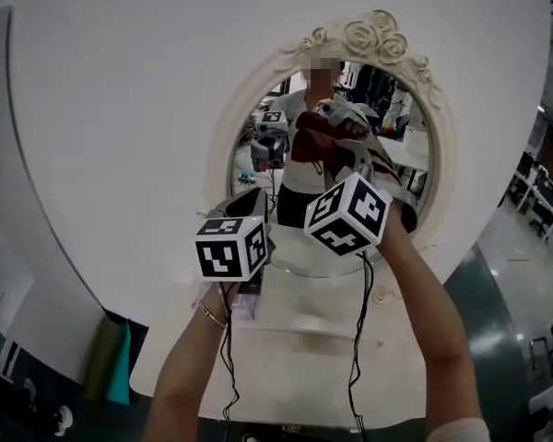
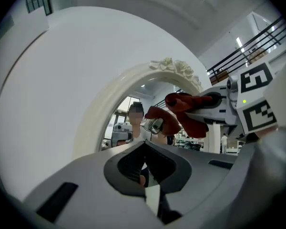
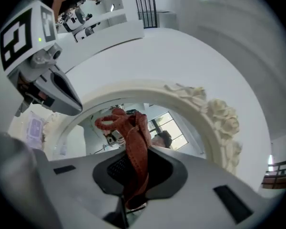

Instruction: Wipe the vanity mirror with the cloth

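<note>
Head view: up above both forearms, tipped steeply down onto the vanity mirror (image 1: 249,168), and close in, so the glass fills mid-frame.
Left gripper view: riding the left gripper (image 2: 144,175), low and near, tilted up at the glass from its lower left.
Right gripper view: on the right gripper (image 3: 133,180), tighter still, angled up toward the rose crest (image 3: 219,118) with the cloth (image 3: 136,147) right in front of the lens.
Shared: all three catch the crest and the glass, and each gripper view has the other gripper in shot.
</note>
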The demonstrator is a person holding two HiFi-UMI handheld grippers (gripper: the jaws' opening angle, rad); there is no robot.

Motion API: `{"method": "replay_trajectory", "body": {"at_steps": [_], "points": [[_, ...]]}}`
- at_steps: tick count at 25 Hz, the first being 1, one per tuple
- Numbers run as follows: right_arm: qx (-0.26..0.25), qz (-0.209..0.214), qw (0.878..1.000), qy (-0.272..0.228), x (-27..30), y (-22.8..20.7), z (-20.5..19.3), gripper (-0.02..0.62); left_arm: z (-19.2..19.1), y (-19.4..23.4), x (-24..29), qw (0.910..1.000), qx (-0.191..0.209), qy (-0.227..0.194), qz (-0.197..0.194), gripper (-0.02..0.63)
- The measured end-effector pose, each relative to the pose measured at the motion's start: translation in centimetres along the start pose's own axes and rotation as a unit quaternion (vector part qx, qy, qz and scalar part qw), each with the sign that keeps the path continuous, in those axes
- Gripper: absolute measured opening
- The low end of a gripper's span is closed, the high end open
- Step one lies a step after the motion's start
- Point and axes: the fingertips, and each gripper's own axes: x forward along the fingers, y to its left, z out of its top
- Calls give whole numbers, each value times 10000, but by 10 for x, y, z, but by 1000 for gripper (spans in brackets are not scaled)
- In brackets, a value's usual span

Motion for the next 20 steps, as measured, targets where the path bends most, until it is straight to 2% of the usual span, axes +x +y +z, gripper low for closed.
{"method": "replay_trajectory", "body": {"at_steps": [4,9,14,20], "points": [[-208,-578,9979,213,-2,-82,11,60,54,-26,20,9993,149,-260,-215,6],[-757,-972,9910,519,1,-126,14,60,88,-46,30,9980,338,-407,-335,6],[-961,-1152,9876,460,6,-125,15,58,84,-45,34,9980,363,-388,-356,6],[-994,-603,9917,554,17,-83,6,60,55,-38,35,9990,284,-174,-289,6]]}}
